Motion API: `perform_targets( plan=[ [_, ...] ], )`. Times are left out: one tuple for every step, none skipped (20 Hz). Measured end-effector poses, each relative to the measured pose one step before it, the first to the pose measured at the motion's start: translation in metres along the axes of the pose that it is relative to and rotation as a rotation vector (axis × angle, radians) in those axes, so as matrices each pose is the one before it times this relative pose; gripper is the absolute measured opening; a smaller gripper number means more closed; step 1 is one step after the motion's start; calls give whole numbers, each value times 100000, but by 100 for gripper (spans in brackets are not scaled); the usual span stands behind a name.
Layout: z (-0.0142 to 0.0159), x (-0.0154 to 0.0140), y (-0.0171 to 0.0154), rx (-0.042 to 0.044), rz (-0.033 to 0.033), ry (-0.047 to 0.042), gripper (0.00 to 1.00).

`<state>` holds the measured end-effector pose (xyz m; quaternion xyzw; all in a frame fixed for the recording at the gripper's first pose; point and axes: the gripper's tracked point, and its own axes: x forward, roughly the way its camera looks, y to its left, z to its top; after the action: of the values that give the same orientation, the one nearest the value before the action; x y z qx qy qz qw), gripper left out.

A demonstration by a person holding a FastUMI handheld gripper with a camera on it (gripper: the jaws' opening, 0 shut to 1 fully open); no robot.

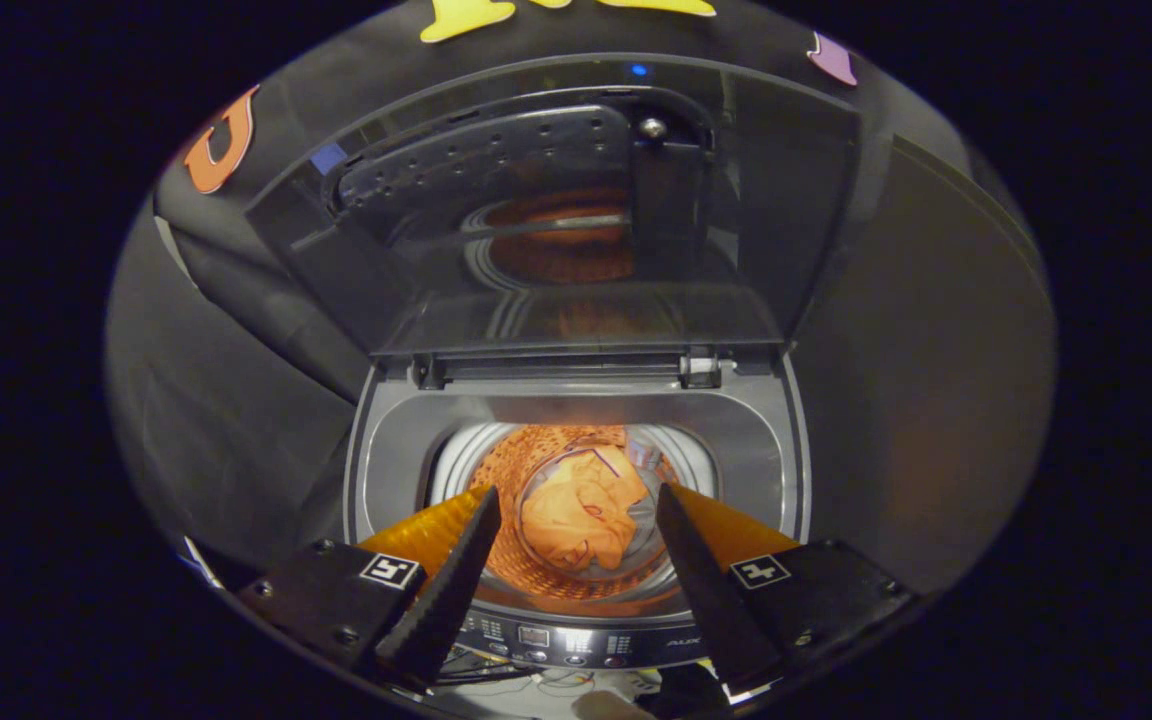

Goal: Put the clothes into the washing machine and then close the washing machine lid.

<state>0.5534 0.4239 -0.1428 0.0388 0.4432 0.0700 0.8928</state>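
Clothes in the drum, lid up

Gripper view: I am looking down over the washing machine (576, 420) from its front, with my gripper (578, 520) held above the control panel (586, 640) and its fingers (456, 570) spread wide apart, pinching nothing. Between the fingers and just beyond their tips I see straight into the drum (526, 470), a perforated tub lit orange inside. An orange garment (581, 515), the clothes of my task, lies crumpled at the bottom of the drum, touching neither finger. I judge the loading step finished: the cloth sits well below the rim, so nothing should catch when the lid comes down.

The lid (556, 210) stands raised behind the opening, tilted back towards the booth wall and hinged (701, 368) at the rear edge of the grey top deck (736, 440). Its dark glossy underside faces me and mirrors the orange drum. It rests open so that the mouth of the tub stays free for loading, and that leaves the closing as my remaining work.

To close it I expect to lift the gripper up and forward to the lid's free top edge, hook or push it towards me, and ease it down over the opening. The panel is smooth and leaning back, so a finger could slip off it, and a lid let go early may slam

Below the control panel some loose wires (526, 680) lie on a pale surface; I cannot tell what they belong to
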Motion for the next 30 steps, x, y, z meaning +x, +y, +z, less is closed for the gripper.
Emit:
perform_targets(
  plan=[
    [60, -114, -31, -390, 42, -539, 98],
    [188, -392, 14, -162, 449, -1684, 98],
    [97, -307, 1, -597, 27, -964, 98],
    [128, -301, -26, -520, 125, -663, 98],
    [217, -484, 146, -423, 453, -979, 98],
    [302, -485, -25, -790, 138, -1375, 98],
    [461, -516, -87, -1144, 24, -1819, 98],
    [421, -508, 100, -1527, 518, -1929, 98],
    [767, -598, 422, -318, 2166, -3346, 98],
    [893, -626, 325, -148, 1237, -2940, 98],
    [868, -896, 182, -1032, 395, -2241, 98],
    [878, -589, 73, -1440, 128, -2484, 98],
    [1101, -555, 116, -1824, -86, -2937, 98],
    [1386, -483, 91, -1979, -760, -3329, 98],
    [1196, -424, -16, -2067, -9, -3782, 98],
    [1342, -293, -80, -885, -579, -3531, 98],
    [1105, -584, 247, -711, -101, -2181, 98],
    [1067, -526, 321, -217, 705, -1833, 98],
    [1218, -311, 151, 327, 121, -1998, 98],
    [1167, -247, 53, -205, -205, -2051, 98],
    [1151, -116, 138, -235, -76, -2087, 98],
    [1300, -14, 96, -158, -232, -2247, 98],
    [1086, 110, 153, -343, -340, -1780, 98],
    [1174, 160, 117, -387, -384, -1733, 98],
    [1162, 497, -2, -104, -779, -1328, 98],
    [1014, 429, -198, -178, -1207, -714, 98],
    [888, 503, -252, -109, -1588, -500, 98],
    [756, 627, -147, 341, -1524, -283, 98],
    [611, 544, -54, 457, -756, -264, 98],
    [550, 664, 47, 257, -669, 232, 98]
  ],
)
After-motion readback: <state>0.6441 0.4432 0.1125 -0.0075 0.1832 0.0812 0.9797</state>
